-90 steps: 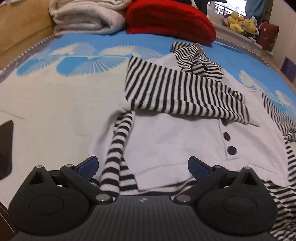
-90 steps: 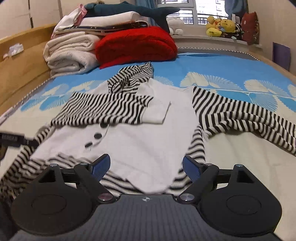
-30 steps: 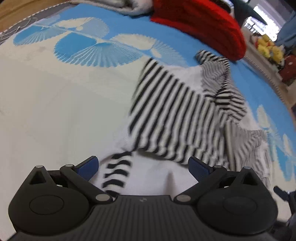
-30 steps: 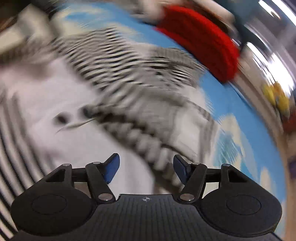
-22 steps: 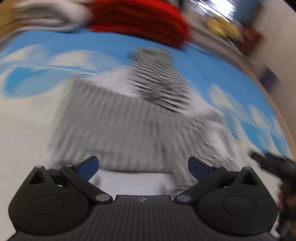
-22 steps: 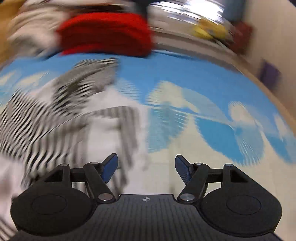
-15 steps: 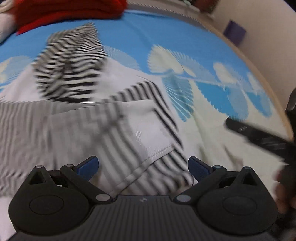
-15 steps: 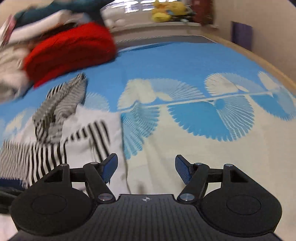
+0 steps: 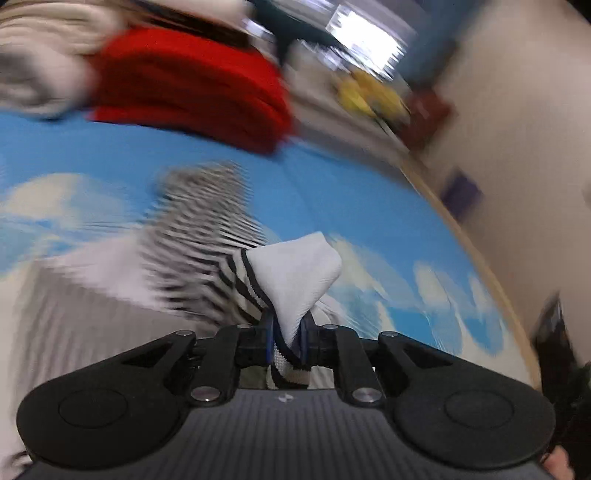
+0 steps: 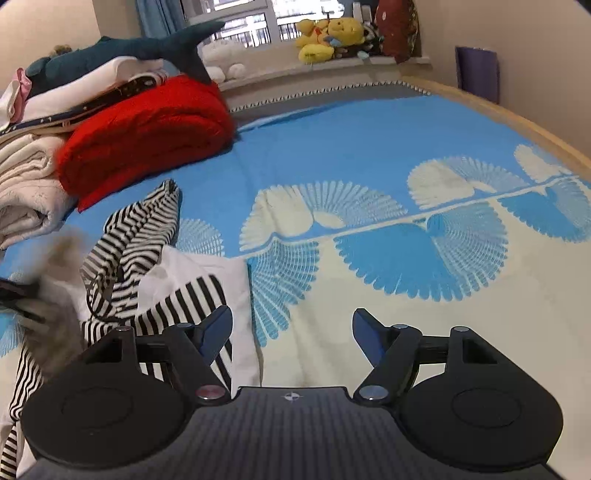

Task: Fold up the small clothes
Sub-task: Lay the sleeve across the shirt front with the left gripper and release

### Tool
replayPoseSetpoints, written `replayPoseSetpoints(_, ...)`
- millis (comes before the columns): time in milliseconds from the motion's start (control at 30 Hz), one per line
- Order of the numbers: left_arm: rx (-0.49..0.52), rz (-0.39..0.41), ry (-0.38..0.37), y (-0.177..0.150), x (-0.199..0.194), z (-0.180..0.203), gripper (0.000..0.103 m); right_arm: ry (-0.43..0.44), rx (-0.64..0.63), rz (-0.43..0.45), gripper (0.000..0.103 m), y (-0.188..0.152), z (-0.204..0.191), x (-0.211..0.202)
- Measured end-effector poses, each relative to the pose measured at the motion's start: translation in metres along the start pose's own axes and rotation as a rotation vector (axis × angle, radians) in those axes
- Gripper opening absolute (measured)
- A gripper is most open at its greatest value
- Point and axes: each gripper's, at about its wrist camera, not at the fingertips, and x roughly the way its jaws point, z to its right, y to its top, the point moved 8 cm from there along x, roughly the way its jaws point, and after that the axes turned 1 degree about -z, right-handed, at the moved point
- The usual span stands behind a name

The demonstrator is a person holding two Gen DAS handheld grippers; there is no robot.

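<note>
Crowding the far left end of the bed is a heap of folded things: a red blanket, cream blankets beside it, and a shark plush on top. Yellow stuffed toys sit on the window ledge behind, well apart from the work. The striped shirt lies on the left part of the blue and cream cover, its striped part bunched up toward the red blanket and a white edge just beside the right gripper. That gripper hangs with its jaws spread wide, nothing between them, over bare cover to the right of the shirt. The left gripper has its jaws clenched on a white corner of the shirt, which stands up in a peak in front of them; the view there is blurred. To the right the cover lies bare up to the wooden bed edge and the wall.
</note>
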Motion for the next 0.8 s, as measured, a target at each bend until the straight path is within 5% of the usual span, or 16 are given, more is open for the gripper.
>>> replayPoseSetpoints(33, -0.037, 0.01, 0.035, -0.003, -0.012, -0.034, 0.034, 0.003, 0.003, -0.009, 0.073, -0.002, -0.001, 0.002)
replayPoseSetpoints(67, -0.066, 0.004, 0.089, -0.008, -0.018, -0.067, 0.067, 0.006, 0.007, -0.02, 0.073, -0.004, -0.001, 0.005)
replayPoseSetpoints(133, -0.19, -0.026, 0.267, -0.028, -0.026, -0.143, 0.09, 0.014, 0.01, -0.041, 0.074, -0.008, -0.004, 0.009)
replayPoseSetpoints(167, -0.277, -0.035, 0.307, -0.041, -0.029, -0.176, 0.09, 0.018, 0.008, -0.052, 0.073, -0.01, -0.006, 0.011)
replayPoseSetpoints(267, -0.486, -0.08, 0.237, -0.058, -0.024, -0.217, 0.09, 0.04, -0.018, -0.078, 0.074, -0.018, -0.018, 0.019)
replayPoseSetpoints(433, -0.29, -0.055, 0.181, -0.042, -0.001, -0.182, 0.097, 0.154, -0.031, -0.086, 0.074, -0.028, -0.047, 0.04)
replayPoseSetpoints(700, -0.039, -0.219, 0.212, -0.071, 0.053, -0.14, 0.097, 0.207, -0.145, -0.092, 0.074, -0.042, -0.088, 0.07)
replayPoseSetpoints(733, 0.004, -0.226, 0.232, -0.075, 0.058, -0.138, 0.096, 0.213, -0.157, -0.098, 0.076, -0.043, -0.091, 0.073)
replayPoseSetpoints(800, 0.067, -0.239, 0.269, -0.084, 0.061, -0.135, 0.076, 0.199, -0.179, -0.124, 0.078, -0.049, -0.093, 0.083)
